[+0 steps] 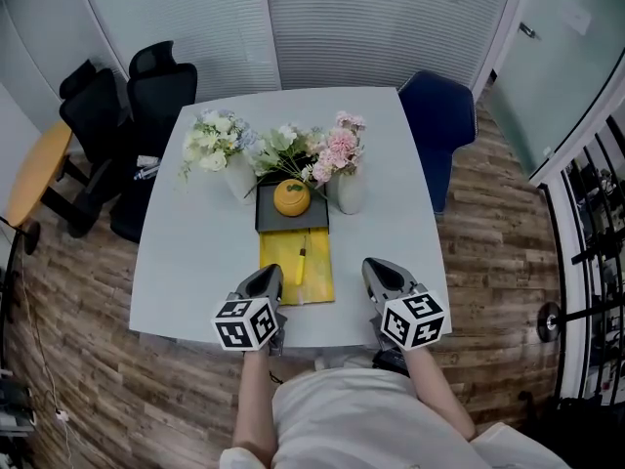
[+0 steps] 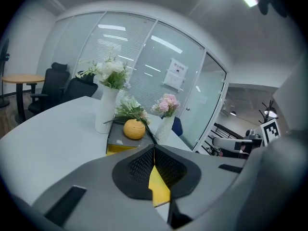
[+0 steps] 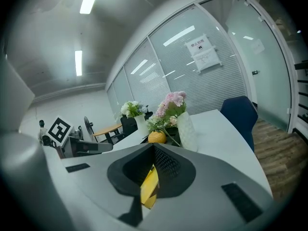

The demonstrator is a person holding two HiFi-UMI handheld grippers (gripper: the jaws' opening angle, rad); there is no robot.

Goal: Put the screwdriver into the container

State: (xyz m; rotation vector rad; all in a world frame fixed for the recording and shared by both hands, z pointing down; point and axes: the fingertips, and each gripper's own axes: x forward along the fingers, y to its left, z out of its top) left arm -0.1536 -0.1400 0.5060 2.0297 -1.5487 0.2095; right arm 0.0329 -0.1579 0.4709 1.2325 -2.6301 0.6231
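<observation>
Closed and empty, the left hand-held gripper (image 1: 268, 276) and right hand-held gripper (image 1: 377, 268) hover at the table's (image 1: 186, 272) near edge, flanking the screwdriver (image 1: 301, 261) on the yellow mat (image 1: 318, 267).

Head view: high, steeply down on table (image 1: 186, 262). Gripper views: low, near edge, facing vases (image 2: 105, 110) all three share.

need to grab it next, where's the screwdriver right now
In the head view the screwdriver lies on the yellow mat, at the middle of the table near its front edge, just this side of the dark tray.
</observation>
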